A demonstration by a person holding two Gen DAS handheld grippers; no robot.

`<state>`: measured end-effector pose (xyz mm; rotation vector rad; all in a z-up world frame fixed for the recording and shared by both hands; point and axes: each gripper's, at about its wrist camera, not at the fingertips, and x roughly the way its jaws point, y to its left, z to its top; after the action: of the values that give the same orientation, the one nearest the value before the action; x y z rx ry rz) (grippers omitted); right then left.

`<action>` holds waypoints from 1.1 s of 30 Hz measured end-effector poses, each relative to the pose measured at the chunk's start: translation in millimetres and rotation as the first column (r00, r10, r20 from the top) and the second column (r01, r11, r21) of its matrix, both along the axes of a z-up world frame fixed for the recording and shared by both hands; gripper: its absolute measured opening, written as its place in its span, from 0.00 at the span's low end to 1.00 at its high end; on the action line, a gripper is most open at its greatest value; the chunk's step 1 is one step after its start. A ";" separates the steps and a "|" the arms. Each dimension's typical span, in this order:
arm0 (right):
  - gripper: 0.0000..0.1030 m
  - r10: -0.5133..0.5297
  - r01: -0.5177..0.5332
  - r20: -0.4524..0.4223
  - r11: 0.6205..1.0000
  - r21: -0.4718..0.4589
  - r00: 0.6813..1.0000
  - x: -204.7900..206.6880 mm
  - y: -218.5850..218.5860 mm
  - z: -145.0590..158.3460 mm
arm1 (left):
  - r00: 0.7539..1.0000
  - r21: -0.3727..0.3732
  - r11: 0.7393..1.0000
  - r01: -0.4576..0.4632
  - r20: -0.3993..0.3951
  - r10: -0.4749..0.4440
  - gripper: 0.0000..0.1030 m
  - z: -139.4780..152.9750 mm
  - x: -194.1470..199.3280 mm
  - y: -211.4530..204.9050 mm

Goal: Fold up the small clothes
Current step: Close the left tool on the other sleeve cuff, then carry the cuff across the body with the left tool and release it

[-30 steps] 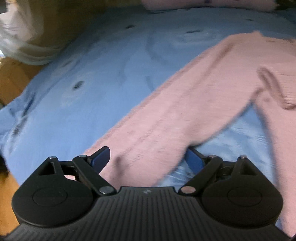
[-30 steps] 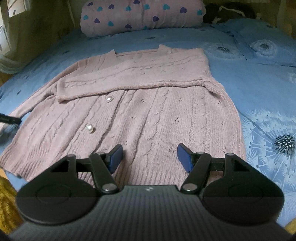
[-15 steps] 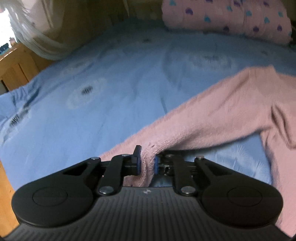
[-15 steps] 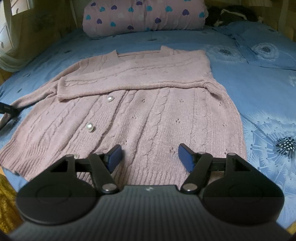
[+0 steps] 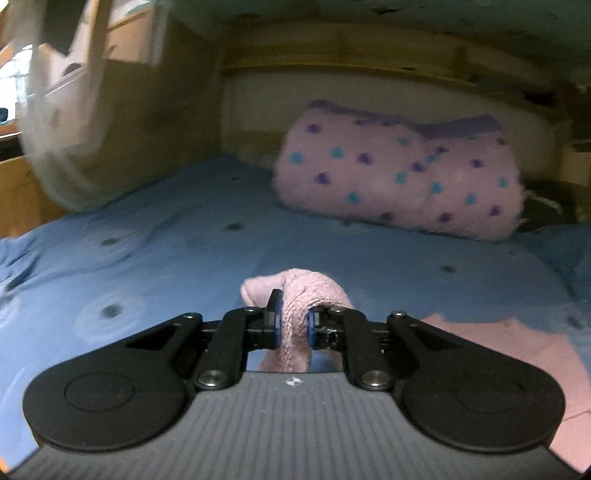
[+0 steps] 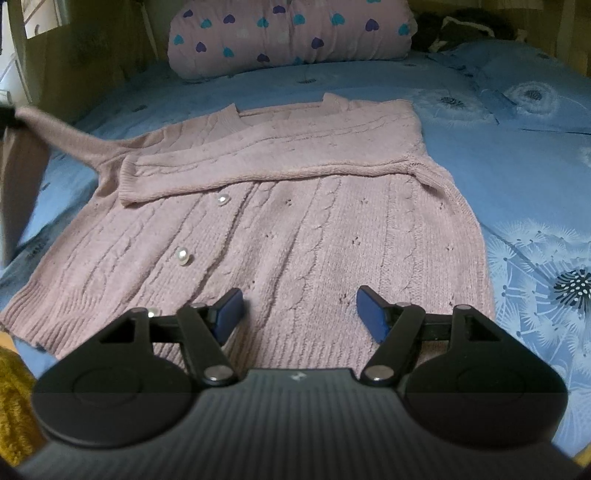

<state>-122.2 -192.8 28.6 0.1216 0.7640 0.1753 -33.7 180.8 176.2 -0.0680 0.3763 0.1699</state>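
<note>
A pink cable-knit cardigan (image 6: 295, 229) with pearl buttons lies flat on the blue bed sheet (image 6: 517, 155). One sleeve is folded across its chest. The other sleeve (image 6: 62, 136) is lifted off the bed at the far left. My left gripper (image 5: 293, 325) is shut on that sleeve's cuff (image 5: 295, 295), which bunches between the blue pads and hangs below them. My right gripper (image 6: 297, 314) is open just above the cardigan's hem, nothing between its fingers.
A pink pillow (image 6: 288, 33) with heart spots rests at the head of the bed. Wooden bed walls (image 5: 166, 110) enclose the far and left sides. A white curtain (image 5: 55, 129) hangs at the left. A yellow fabric (image 6: 14, 398) shows by the bed's near-left edge.
My left gripper closed on the sleeve cuff and rose, lifting the sleeve off the bed; its view tilted up toward the pillow. The right gripper stayed put and open.
</note>
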 end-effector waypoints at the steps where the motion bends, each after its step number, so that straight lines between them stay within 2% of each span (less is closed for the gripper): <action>1: 0.68 0.001 -0.001 0.002 1.000 0.005 1.000 -0.5 -1.2 -0.1 | 1.000 0.003 1.000 0.020 0.000 -0.020 0.14 2.2 3.8 -12.1; 5: 0.68 0.004 -0.004 0.010 1.000 0.020 1.000 -2.1 -3.5 -1.1 | 0.995 0.013 0.995 0.102 -0.014 -0.102 0.14 -3.2 20.0 -62.5; 8: 0.68 0.009 -0.009 0.019 1.000 0.025 1.000 -3.3 -3.3 -2.3 | 0.991 0.023 0.991 0.132 -0.042 -0.131 0.14 -18.3 28.3 -99.4; 11: 0.69 0.017 -0.017 0.029 1.000 0.024 0.999 -4.0 -3.2 -4.5 | 0.982 0.000 0.986 0.165 -0.093 -0.164 0.14 -40.4 37.0 -126.9; 19: 0.69 0.021 -0.023 0.044 0.999 0.047 0.999 -5.5 -7.9 -6.3 | 0.944 0.004 0.968 0.251 -0.221 -0.244 0.16 -99.6 48.4 -170.1; 24: 0.69 0.023 -0.026 0.048 0.999 0.046 0.999 -5.0 -7.8 -6.8 | 0.917 0.011 0.965 0.263 -0.313 -0.246 0.18 -126.3 44.4 -176.8; 27: 0.69 0.024 -0.027 0.049 0.999 0.045 0.999 -6.5 -8.0 -7.1 | 0.919 -0.019 0.970 0.244 -0.315 -0.238 0.42 -129.9 34.9 -164.0; 28: 0.69 0.023 -0.025 0.048 0.999 0.046 0.999 -6.5 -8.0 -7.3 | 0.919 -0.033 0.971 0.237 -0.315 -0.235 0.53 -128.9 31.6 -158.0; 31: 0.69 0.017 -0.019 0.041 0.999 0.048 0.999 -5.8 -7.4 -6.4 | 0.923 -0.081 0.971 0.224 -0.302 -0.238 0.65 -121.5 20.0 -137.3; 33: 0.69 0.012 -0.014 0.037 0.999 0.046 0.999 -4.3 -6.5 -4.9 | 0.930 -0.096 0.973 0.208 -0.288 -0.227 0.66 -113.7 12.2 -124.7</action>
<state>-126.4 -199.3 23.7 0.1567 0.7245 0.2067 -21.5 56.1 62.5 -0.0637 0.6876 -0.0540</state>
